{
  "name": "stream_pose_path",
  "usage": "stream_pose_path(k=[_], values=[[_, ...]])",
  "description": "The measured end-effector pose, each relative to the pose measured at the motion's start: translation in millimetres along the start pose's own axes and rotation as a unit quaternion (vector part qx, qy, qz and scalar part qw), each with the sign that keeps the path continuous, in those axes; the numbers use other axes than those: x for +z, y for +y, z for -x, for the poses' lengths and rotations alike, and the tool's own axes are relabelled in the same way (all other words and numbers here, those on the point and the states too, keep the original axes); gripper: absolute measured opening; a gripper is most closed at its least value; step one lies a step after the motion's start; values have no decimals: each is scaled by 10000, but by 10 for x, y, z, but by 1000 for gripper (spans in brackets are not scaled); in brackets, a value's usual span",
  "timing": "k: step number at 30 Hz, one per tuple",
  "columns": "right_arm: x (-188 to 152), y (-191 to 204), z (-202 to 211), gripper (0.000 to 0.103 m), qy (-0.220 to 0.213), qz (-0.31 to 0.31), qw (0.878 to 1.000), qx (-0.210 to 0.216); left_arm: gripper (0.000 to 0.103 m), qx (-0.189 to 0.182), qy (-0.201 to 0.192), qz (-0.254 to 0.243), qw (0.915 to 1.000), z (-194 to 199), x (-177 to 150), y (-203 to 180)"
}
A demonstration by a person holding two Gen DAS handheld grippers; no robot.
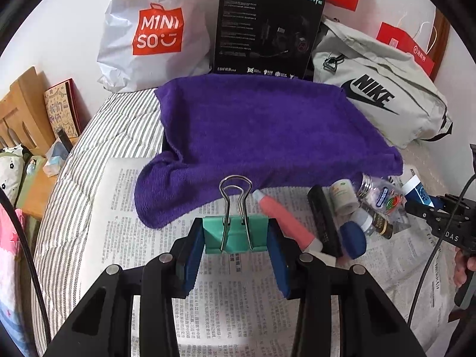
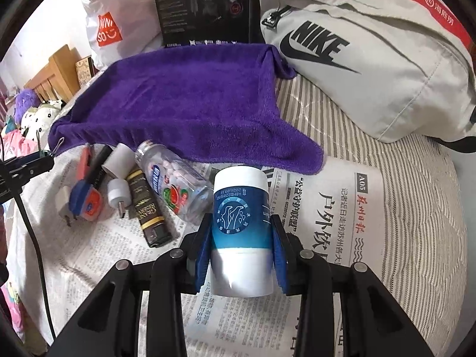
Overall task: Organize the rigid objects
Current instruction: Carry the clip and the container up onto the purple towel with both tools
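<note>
The stiff, light binder clip (image 1: 235,235) is pinched by the left gripper (image 1: 236,245); the smooth, likely slippery white bottle (image 2: 242,232) is clamped mid-body by the right gripper (image 2: 242,255), the purple towel (image 2: 184,101) at twelve o'clock.

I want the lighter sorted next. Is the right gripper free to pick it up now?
Probably not yet: the right gripper is shut on the blue-and-white bottle. The lighter lies uncovered on the newspaper, beside the candy bottle.
</note>
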State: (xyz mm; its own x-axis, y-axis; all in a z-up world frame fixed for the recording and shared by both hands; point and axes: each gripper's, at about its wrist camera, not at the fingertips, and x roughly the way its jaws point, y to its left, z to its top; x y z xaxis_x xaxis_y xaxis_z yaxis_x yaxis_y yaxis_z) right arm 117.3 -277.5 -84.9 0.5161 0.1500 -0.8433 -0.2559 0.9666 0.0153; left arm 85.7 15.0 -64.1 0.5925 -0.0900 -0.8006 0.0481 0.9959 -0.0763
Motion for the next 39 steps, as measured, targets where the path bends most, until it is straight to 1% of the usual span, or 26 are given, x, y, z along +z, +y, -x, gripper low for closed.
stream_pose_path(k=[6, 11, 16, 23, 28, 31, 39], values=[[107, 50, 123, 36, -138, 115, 9998, 22, 39, 7, -55, -43, 10000, 27, 83, -29], [176, 81, 154, 36, -210, 149, 9996, 72, 39, 26, 24, -53, 10000, -35, 72, -22], [172, 98, 133, 36, -177, 132, 9997, 116, 39, -66, 74, 26, 9999, -54, 31, 15], [193, 147, 136, 36, -196, 157, 9996, 152, 39, -170, -2, 86, 9998, 10, 76, 43], [276, 163, 132, 36, -244, 171, 9993, 231, 39, -254, -72, 91, 9996, 52, 178, 32], [355, 161, 134, 36, -291, 188, 9991, 230, 39, -242, -143, 29, 9996, 75, 272, 3], [684, 147, 54, 36, -412, 218, 9987, 220, 39, -186, -258, -117, 9994, 8, 593, -50]])
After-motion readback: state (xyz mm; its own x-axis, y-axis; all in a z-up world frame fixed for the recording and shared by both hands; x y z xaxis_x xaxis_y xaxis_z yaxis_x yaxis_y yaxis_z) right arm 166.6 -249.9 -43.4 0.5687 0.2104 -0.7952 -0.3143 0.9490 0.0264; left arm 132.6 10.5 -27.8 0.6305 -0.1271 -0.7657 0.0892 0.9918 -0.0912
